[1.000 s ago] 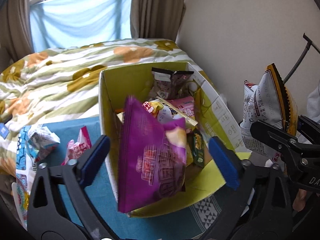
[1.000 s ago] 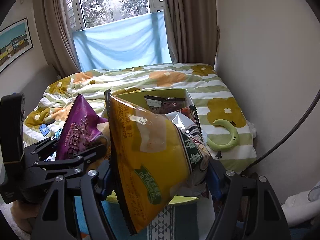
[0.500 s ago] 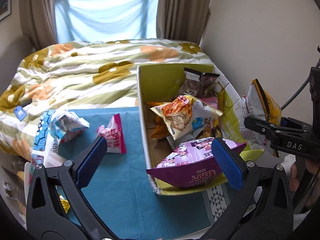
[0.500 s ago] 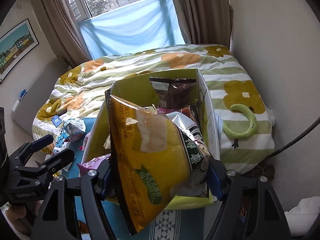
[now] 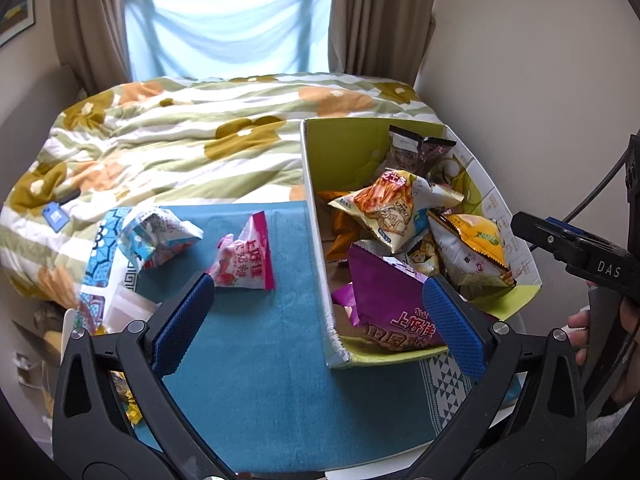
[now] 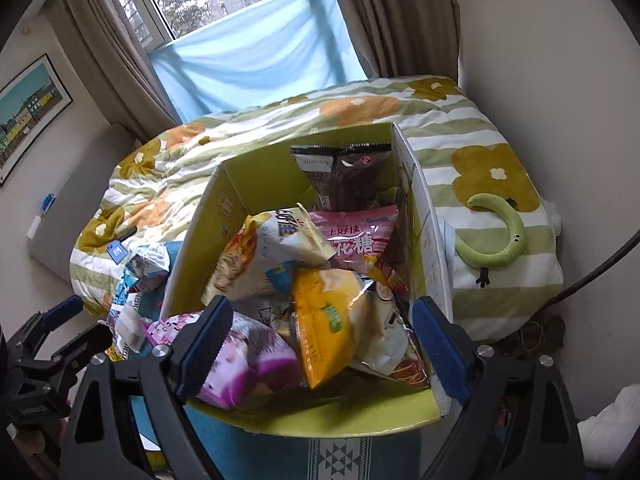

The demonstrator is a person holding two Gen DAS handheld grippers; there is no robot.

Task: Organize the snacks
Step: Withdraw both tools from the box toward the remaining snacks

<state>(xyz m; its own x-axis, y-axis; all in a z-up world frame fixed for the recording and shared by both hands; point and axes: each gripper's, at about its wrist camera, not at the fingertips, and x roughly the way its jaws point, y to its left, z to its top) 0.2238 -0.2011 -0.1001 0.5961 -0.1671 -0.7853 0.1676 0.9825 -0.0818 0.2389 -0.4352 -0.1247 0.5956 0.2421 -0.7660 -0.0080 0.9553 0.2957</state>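
A green cardboard box [image 5: 344, 152] [image 6: 256, 184] holds several snack bags. A purple bag [image 5: 384, 304] [image 6: 240, 356] lies at its near end, and a yellow bag [image 5: 476, 240] [image 6: 328, 328] lies beside it. My left gripper [image 5: 316, 320] is open and empty above the blue mat, left of the box's near corner. My right gripper [image 6: 324, 344] is open and empty just over the box's near end. A pink bag [image 5: 248, 260] and a blue-and-white bag [image 5: 156, 232] [image 6: 148, 264] lie on the mat left of the box.
The blue mat [image 5: 256, 360] covers a small table in front of a bed with a flowered quilt [image 5: 180, 148]. A green curved toy [image 6: 500, 236] lies on the quilt right of the box. A wall stands close on the right.
Both grippers opened. The purple bag dropped from the left gripper into the box, then the yellow bag dropped from the right gripper into the box. The left gripper drew back and left.
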